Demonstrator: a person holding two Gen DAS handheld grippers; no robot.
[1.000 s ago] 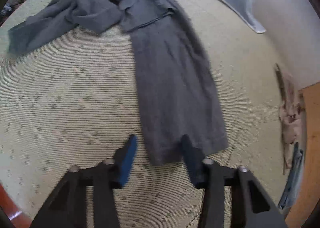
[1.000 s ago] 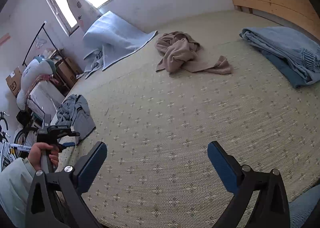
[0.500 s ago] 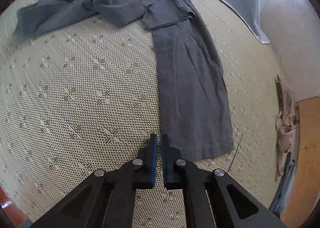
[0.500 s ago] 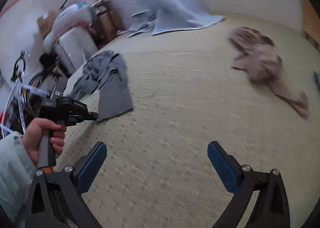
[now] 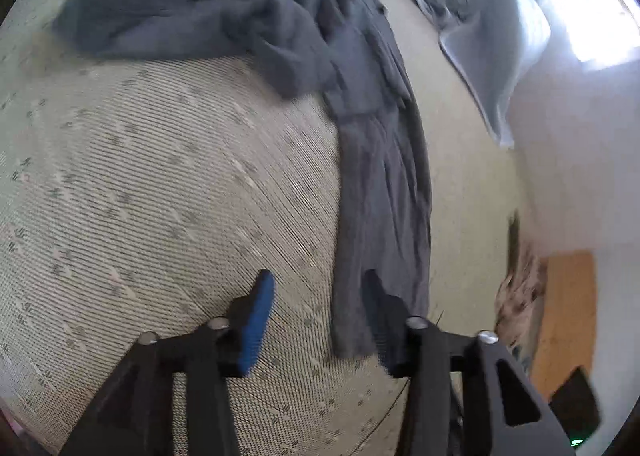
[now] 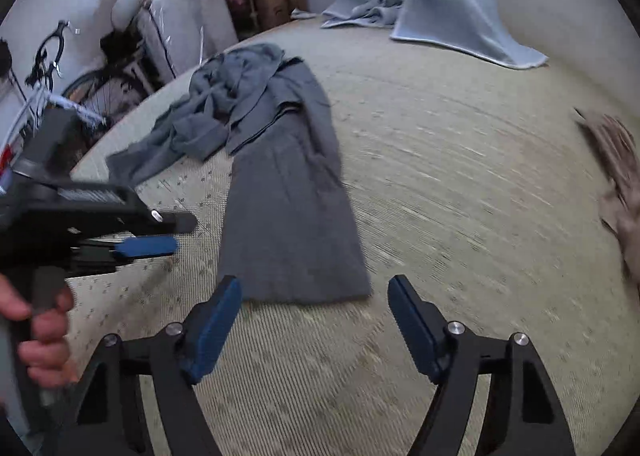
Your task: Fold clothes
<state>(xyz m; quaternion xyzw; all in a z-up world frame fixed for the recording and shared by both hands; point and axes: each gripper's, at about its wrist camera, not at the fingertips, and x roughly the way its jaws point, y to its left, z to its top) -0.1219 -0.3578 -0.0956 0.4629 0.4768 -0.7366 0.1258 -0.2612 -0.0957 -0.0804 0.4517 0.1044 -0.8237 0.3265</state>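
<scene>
A: Left wrist view first. What differs from half a second back?

B: The left gripper [image 5: 316, 320] had its fingers pressed together just off the hem; they have just been opening and now stand spread. The near corner of the grey garment [image 5: 380, 192] lies between them, but the pads do not press it. One blue pad [image 5: 258, 326] sits over bare mattress [image 5: 140, 196], the other finger overlaps the hem. The cloth also sits further right in the view than before.

A: How does the garment lie?

B: Its flat, straight part runs long and narrow away from the gripper, hem nearest, towards a crumpled bunch at the far end that spreads to the left. A pale blue blanket [image 5: 492, 56] is beyond it, by the wall.

A: And the right wrist view?

B: A second ago it faced a tan heap and folded denim; now it has swung round to the grey garment [image 6: 288, 208], which lies dead ahead. The tan cloth [image 6: 616, 184] is blurred at the right edge. The right gripper [image 6: 314, 320] has just been closing a little, yet the fingers remain wide apart with nothing between them, poised just short of the hem.

A: The long axis there?

B: Again straight away from the fingers, hem near, bunched end far and left. The left gripper [image 6: 160, 236] enters from the left, gripped by a hand [image 6: 44, 336].
</scene>
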